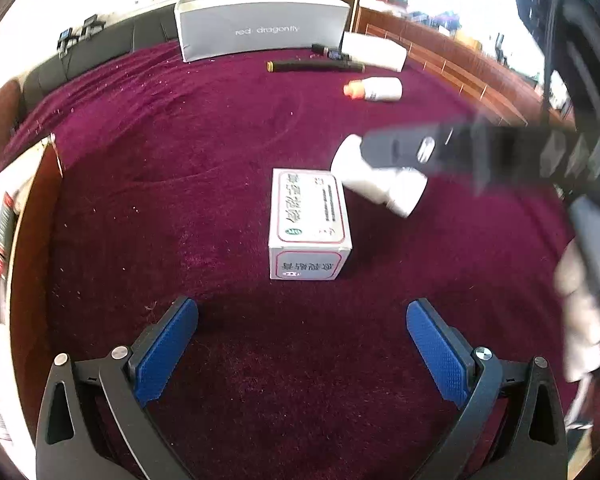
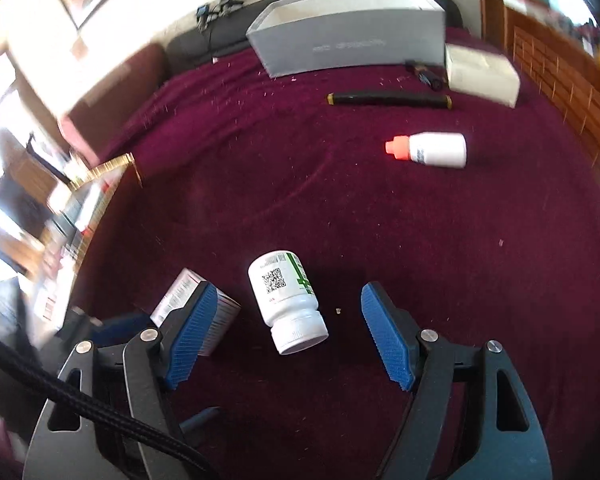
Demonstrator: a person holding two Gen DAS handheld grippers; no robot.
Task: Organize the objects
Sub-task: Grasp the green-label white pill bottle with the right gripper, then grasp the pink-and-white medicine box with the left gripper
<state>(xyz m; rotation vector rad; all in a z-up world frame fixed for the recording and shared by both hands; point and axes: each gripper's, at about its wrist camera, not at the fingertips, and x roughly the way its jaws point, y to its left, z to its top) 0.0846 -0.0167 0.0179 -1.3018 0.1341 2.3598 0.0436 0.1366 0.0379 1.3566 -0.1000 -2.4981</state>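
Left gripper (image 1: 302, 320) at six o'clock of its own view, blue pads spread wide, nothing between them, only maroon cloth (image 1: 220, 160). Just beyond, near centre: small white medicine box (image 1: 309, 224), lying flat on the cloth, printed top up, apart from both pads. At two o'clock of the box, touching or nearly touching its far corner: white pill bottle (image 1: 380, 182), partly covered by a blurred black finger of the right gripper reaching in from three o'clock. Pale gloved hand (image 1: 584, 304) at four o'clock, blurred.

From the right wrist: right gripper (image 2: 290, 320) open, moderately wide, pads either side of the pill bottle (image 2: 286, 300) without pressing it; bottle on its side, cap toward the camera, QR label up. Same medicine box (image 2: 184, 296) at nine o'clock of the bottle, half hidden behind the left-hand pad.

Farther out, toward one o'clock: white dropper bottle with orange cap (image 2: 432, 150), on its side, well apart from the rest. Beyond it a black pen-like stick (image 2: 388, 100) lying crosswise. At twelve o'clock, at the far edge of the cloth: long grey shoebox (image 2: 352, 36), with a smaller white box (image 2: 484, 72) just beside it toward one o'clock.
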